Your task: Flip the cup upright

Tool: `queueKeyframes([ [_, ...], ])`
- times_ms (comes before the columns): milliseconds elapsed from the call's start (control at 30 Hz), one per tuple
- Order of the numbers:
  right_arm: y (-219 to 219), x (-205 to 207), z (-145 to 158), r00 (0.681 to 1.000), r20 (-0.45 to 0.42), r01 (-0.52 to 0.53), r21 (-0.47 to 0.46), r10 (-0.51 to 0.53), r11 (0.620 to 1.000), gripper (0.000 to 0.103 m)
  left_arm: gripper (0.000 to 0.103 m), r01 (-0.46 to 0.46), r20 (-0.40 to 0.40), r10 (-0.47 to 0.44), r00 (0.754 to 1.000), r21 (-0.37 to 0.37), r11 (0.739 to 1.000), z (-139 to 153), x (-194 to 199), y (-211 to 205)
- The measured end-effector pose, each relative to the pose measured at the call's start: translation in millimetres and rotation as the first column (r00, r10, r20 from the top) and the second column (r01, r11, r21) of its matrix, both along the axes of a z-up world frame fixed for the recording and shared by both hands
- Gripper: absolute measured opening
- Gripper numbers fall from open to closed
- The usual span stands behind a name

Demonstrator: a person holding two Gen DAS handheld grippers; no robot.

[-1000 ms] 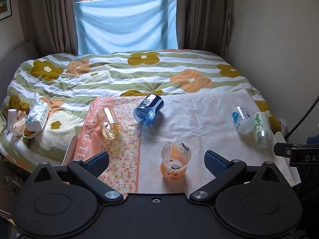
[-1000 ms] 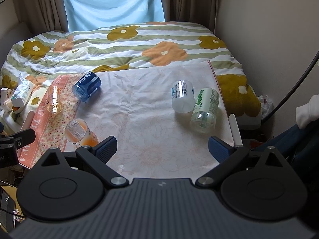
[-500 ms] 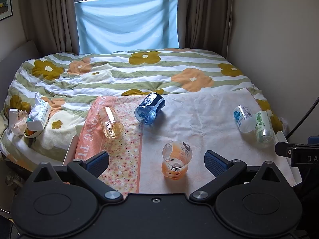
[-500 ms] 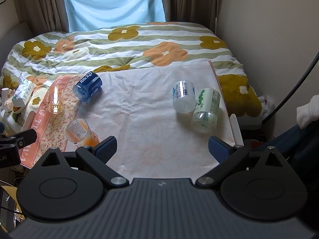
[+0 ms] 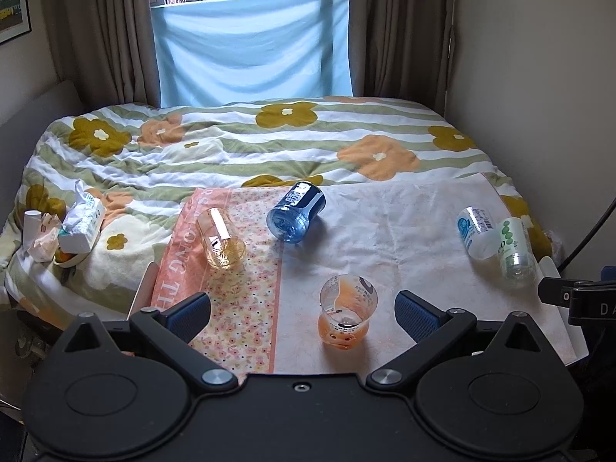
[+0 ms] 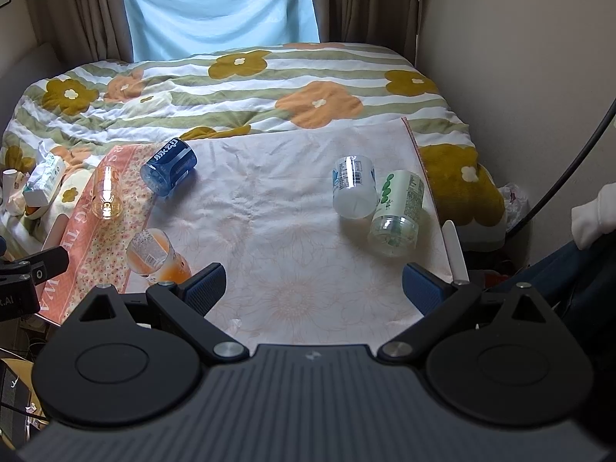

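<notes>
Several plastic cups lie on a cloth (image 5: 385, 238) spread on the bed. An orange-printed cup (image 5: 346, 317) stands upright between my left gripper's open fingers; it also shows in the right wrist view (image 6: 156, 256). A clear amber cup (image 5: 220, 244) and a blue cup (image 5: 296, 211) lie on their sides further back. A white cup (image 6: 353, 186) and a green-dotted cup (image 6: 398, 208) lie on their sides ahead of my right gripper (image 6: 313, 283), which is open and empty. My left gripper (image 5: 302, 310) is open and holds nothing.
A tissue pack (image 5: 82, 221) and small items lie on the flowered quilt at the left. A wall runs along the right side of the bed. Curtains and a blue cloth hang at the window behind. A cable (image 6: 569, 169) hangs at the right.
Both views have shifted slightly; the cups lie where they were. Both grippers stay open.
</notes>
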State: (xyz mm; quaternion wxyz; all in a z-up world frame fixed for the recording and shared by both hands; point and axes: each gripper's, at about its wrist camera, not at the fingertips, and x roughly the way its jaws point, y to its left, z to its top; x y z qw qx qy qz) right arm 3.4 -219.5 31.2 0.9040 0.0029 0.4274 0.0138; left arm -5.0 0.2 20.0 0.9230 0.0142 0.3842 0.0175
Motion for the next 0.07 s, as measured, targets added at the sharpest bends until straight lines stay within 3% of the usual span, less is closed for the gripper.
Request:
queueKeyframes([
  [67,-0.1,0.1,0.1,1.000,0.000,-0.001,0.001,0.001,1.000,0.103,0.103,0.001,-0.001,-0.001,1.000,-0.001,1.000,0.0,0.1,-0.6],
])
